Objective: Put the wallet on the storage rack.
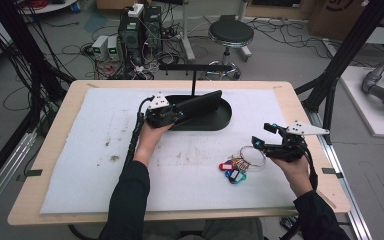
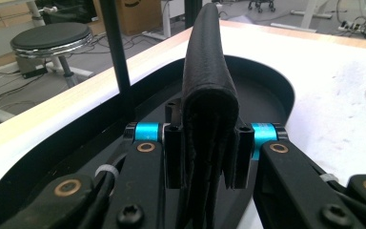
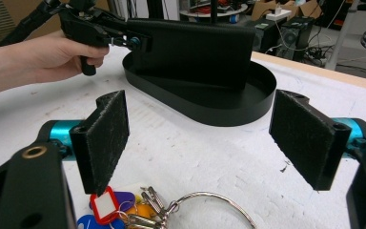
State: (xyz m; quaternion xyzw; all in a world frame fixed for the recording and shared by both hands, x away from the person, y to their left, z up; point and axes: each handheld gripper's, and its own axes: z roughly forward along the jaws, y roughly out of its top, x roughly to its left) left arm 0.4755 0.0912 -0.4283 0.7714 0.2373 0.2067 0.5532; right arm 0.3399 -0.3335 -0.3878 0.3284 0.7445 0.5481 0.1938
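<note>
The left gripper [image 2: 208, 138] clamps a black leather wallet [image 2: 208, 86] upright over the tray [image 1: 225, 119]; the right gripper [image 3: 200, 138] gapes wide.

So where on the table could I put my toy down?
Bare white mat left of the left forearm, and along the near edge. It is crowded by the black tray with the wallet, and by the keys near the right tongs.

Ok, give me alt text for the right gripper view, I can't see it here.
The right gripper hangs with its felt-padded jaws wide open over a metal key ring with coloured plastic tags on the white foam mat. Beyond, the left gripper clamps a flat black leather wallet upright in an oval black tray.
</note>
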